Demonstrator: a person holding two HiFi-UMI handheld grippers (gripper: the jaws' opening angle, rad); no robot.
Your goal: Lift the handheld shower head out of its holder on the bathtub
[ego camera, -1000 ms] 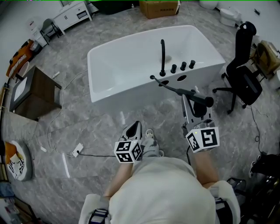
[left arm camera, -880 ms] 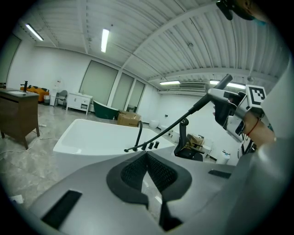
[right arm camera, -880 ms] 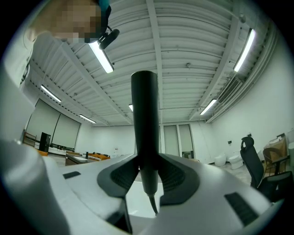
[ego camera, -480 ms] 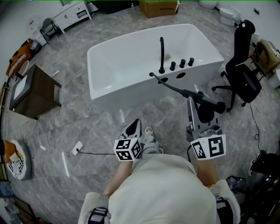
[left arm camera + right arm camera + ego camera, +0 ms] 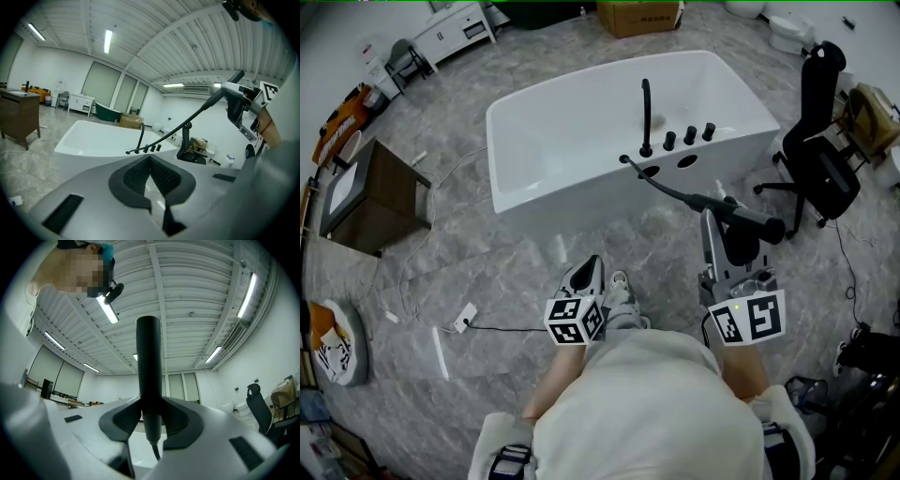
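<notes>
1. The right gripper (image 5: 151, 420) is clenching the shower head (image 5: 149, 362) – the black stick is standing up between the pads, with both pads pressing on its lower part.
2. In the head view the shower head (image 5: 742, 218) is hanging clear of the tub (image 5: 534, 192), right of centre in the frame, out in front of the tub's near wall, in the right gripper (image 5: 719, 225).
3. The hose (image 5: 670, 190) is running in a line from the tub's deck down-right to the shower head, crossing the gap between tub and person.
4. On the deck, the spout (image 5: 647, 117) and three knobs (image 5: 689, 136) are standing behind two dark openings (image 5: 652, 172).
5. The left gripper (image 5: 150, 161) is staying low at lower centre with its jaws together and nothing between them.
6. A black chair (image 5: 820, 150) is standing at the right edge, near the shower head's tip but not touching it.
7. A brown cabinet (image 5: 370, 202) is sitting at the left, a box (image 5: 642, 17) at the top edge behind the tub, and a cable (image 5: 502, 330) is lying on the floor (image 5: 487, 272) – all well apart from the hose.
</notes>
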